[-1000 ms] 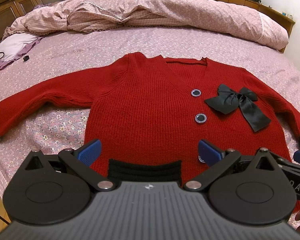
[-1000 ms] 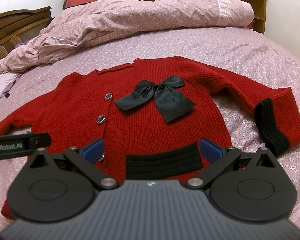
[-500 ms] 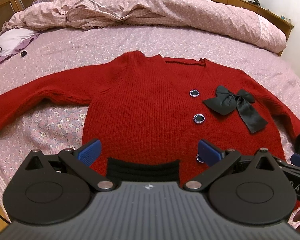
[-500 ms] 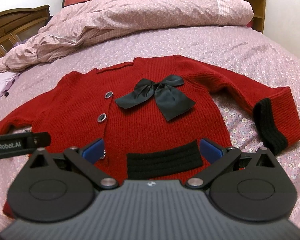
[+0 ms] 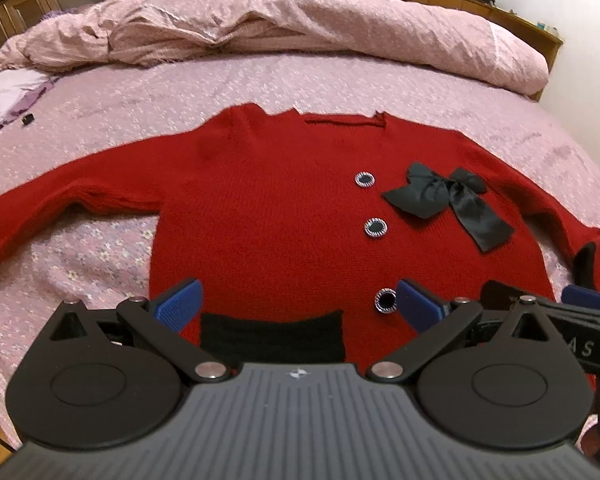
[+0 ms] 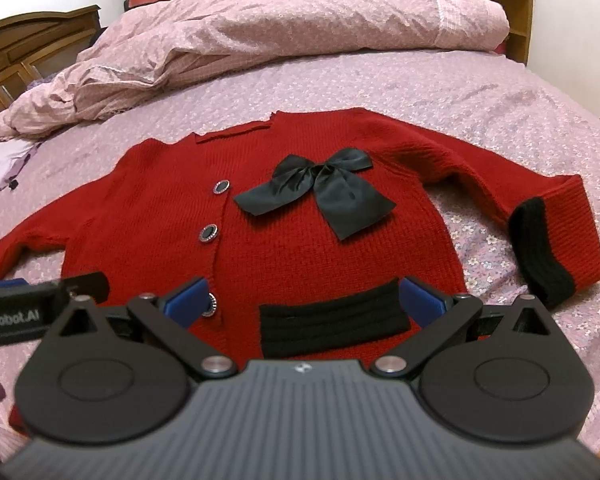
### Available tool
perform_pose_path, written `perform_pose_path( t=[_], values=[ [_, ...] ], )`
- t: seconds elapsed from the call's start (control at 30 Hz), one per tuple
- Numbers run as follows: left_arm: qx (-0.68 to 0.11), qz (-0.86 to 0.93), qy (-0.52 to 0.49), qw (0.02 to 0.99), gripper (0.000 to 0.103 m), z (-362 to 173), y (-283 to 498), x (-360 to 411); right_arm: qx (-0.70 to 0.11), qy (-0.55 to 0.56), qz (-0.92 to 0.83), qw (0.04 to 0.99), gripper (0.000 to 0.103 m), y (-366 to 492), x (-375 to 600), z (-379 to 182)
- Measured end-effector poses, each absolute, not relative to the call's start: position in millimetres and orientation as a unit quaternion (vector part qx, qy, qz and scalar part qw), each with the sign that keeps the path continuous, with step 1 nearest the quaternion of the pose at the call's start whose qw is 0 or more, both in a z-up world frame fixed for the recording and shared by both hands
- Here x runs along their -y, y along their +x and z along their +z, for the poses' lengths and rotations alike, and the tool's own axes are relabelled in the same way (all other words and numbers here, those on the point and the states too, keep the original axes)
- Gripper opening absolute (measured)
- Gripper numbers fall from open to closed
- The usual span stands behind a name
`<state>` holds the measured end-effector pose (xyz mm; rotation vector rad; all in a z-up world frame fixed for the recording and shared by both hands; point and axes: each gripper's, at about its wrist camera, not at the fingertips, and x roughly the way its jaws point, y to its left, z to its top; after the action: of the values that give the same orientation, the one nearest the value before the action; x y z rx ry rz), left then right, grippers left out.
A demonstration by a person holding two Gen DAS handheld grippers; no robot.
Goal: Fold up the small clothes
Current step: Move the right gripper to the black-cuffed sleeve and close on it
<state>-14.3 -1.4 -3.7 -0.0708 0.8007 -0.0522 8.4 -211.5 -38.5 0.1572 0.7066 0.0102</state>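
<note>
Tools (image 5: 298, 300) wide above cardigan (image 5: 280, 208) hem

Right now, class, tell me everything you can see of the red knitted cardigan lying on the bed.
The red knitted cardigan lies flat, face up and unfolded, on the pink floral bedsheet, sleeves spread to both sides. It looks ribbed and woolly. A black satin bow sits on the chest beside three dark, silver-rimmed buttons. Black ribbed bands trim the pockets and a cuff. Both grippers stand open above its hem.
</note>
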Motion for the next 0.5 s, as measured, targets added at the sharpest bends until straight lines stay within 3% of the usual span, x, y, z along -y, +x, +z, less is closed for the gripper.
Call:
perform_pose_path(
  t=[0.5],
  values=[
    [-0.404, -0.077, -0.015, 0.912, 0.103, 3, 49, 18, -0.333, 0.065, -0.032, 0.940, 0.103, 45, 268, -39]
  ],
)
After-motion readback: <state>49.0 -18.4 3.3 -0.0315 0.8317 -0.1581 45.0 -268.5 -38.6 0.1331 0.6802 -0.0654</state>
